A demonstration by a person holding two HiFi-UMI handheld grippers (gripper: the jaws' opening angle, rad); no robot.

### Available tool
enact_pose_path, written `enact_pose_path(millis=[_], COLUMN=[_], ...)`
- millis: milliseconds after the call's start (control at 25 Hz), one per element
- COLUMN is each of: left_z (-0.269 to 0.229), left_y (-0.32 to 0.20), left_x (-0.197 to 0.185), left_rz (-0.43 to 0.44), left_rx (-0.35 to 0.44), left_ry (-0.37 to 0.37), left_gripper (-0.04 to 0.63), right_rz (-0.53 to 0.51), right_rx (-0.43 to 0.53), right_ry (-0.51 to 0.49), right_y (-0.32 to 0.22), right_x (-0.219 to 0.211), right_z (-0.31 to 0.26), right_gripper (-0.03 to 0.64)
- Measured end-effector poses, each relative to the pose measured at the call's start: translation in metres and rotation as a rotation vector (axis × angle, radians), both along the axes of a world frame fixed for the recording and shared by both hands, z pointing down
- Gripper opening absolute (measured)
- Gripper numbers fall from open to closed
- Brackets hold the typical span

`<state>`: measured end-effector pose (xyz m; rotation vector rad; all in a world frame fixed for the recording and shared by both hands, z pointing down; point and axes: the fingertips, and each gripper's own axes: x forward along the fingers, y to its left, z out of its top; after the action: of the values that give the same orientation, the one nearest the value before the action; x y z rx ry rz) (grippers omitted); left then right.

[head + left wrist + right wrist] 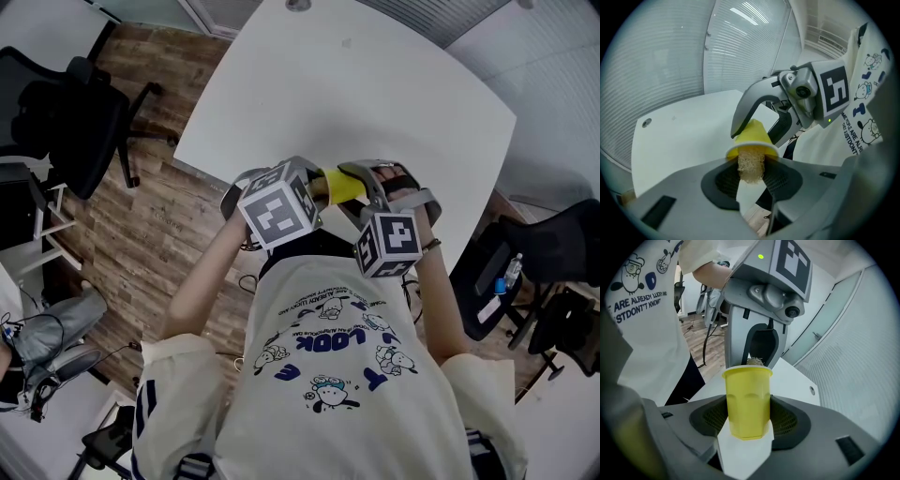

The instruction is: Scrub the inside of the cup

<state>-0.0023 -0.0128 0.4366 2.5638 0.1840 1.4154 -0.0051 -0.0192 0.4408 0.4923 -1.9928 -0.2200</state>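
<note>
The cup [747,394] is bright yellow plastic with a thin rolled rim, smooth upper walls and a faceted lower body that narrows to a flat base. The right gripper [748,420] is clamped on it, one jaw pad pressed against each side of the lower half, with the base nearest that gripper's camera and the mouth facing away.

In the head view the cup is off the table [375,94], lying roughly on its side in the air between the two marker cubes, close to the person's chest and about over the table's near edge. Its mouth is turned towards the left gripper [751,177].

The left gripper's jaws are closed on a coarse, porous beige sponge [750,161]. The sponge stands out past the jaw tips and its far end sits inside the cup's mouth, filling much of the opening. From the right gripper view only a small tuft of it shows above the rim. How deep it reaches into the cup cannot be told.

The white table is bare where it shows. Below the grippers is the person's white T-shirt [328,375] with blue cartoon print, and black office chairs [66,112] stand on the wood-pattern floor [141,225] to the side
</note>
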Motion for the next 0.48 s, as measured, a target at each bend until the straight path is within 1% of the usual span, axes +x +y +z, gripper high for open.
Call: enact_pose_path(millis=[120,320,480], left_z=[0.0001,-0.0009,-0.0015], left_y=[0.0002,0.0008,0.0007], left_x=[-0.0009,0.0009,0.002], left_rz=[-0.028,-0.088,-0.114], left_rx=[-0.044,-0.149,-0.208], left_ry=[-0.002,0.004,0.014], left_gripper=[0.146,0.146,0.146], right_rz=[-0.014,-0.037,-0.046], right_rx=[0.017,0.065,0.102], right_ry=[0.011,0.044,0.058], right_y=[-0.0008,-0.0017,-0.0032], right_x=[-0.0004,0.0007,0.0018], right_z=[-0.0007,-0.002,-0.0027], right_gripper=[0.255,0.255,0.255])
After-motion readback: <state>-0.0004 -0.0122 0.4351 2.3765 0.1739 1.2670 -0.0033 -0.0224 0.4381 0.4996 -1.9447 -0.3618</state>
